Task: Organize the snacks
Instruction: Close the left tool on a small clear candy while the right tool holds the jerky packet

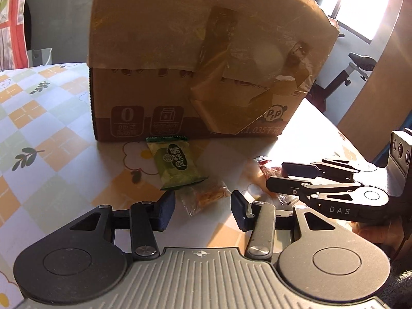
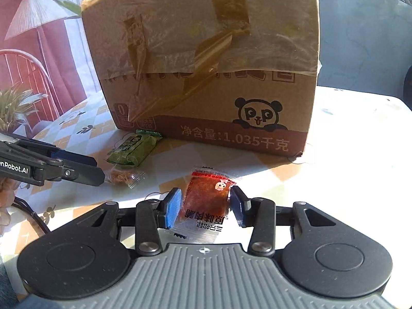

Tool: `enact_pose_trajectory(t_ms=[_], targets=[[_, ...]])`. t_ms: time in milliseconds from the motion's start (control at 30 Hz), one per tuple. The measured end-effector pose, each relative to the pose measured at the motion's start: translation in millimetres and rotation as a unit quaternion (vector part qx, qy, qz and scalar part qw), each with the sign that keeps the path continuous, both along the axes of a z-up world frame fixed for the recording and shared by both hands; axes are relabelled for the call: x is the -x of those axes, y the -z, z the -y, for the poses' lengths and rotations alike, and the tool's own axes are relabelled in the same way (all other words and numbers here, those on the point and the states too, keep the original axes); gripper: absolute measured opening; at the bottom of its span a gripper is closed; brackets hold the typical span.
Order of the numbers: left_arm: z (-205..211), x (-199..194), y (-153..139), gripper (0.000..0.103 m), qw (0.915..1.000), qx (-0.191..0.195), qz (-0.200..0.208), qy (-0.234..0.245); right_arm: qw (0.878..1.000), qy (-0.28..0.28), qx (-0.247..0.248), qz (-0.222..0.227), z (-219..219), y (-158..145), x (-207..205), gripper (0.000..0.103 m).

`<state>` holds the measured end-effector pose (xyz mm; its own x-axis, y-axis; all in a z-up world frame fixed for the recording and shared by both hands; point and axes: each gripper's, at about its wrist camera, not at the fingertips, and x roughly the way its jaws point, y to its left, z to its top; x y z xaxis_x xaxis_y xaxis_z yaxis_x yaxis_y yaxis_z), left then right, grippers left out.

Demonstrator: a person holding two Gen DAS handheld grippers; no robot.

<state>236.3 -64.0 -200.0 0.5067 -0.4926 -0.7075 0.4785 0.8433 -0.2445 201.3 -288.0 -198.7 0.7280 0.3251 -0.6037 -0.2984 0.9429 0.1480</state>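
A big cardboard box [image 1: 195,59] with a panda print stands on the table; it also fills the right wrist view [image 2: 206,59]. In front of it lie a green snack packet [image 1: 176,166] [image 2: 132,148], a small clear packet with orange-brown pieces [image 1: 206,197] [image 2: 123,176], and a red meat-jerky packet [image 2: 206,198] [image 1: 267,170]. My left gripper [image 1: 203,208] is open, its fingers either side of the clear packet, just short of it. My right gripper [image 2: 204,206] is open with the jerky packet between its pads, which sit close to or touching its edges.
The table has a checked floral cloth [image 1: 38,118]. A chair and a lamp stand at the left in the right wrist view [image 2: 25,64]. An exercise bike [image 1: 360,67] stands past the table's right edge. Strong sunlight glares on the right part of the table.
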Motion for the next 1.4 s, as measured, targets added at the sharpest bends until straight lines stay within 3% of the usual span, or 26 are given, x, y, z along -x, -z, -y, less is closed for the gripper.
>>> enact_pose_trajectory(t_ms=[300, 600, 967, 1200, 1400], targets=[[33, -12, 9, 0.051, 0.9978, -0.043, -0.003, 0.050, 1.000, 0.003, -0.022, -0.001, 10, -2, 6, 0.045], [49, -13, 12, 0.053, 0.9935, -0.085, 0.026, 0.072, 1.000, 0.005, -0.019, 0.001, 9, -2, 6, 0.045], [45, 0, 13, 0.058, 0.9948, -0.054, 0.000, 0.086, 1.000, 0.004, -0.016, 0.001, 8, -2, 6, 0.045], [36, 1, 14, 0.060, 0.9970, -0.035, -0.023, 0.064, 1.000, 0.003, -0.016, 0.001, 8, -2, 6, 0.045], [28, -1, 13, 0.060, 0.9975, -0.056, -0.005, 0.043, 1.000, 0.003, -0.018, 0.001, 9, -1, 6, 0.045]])
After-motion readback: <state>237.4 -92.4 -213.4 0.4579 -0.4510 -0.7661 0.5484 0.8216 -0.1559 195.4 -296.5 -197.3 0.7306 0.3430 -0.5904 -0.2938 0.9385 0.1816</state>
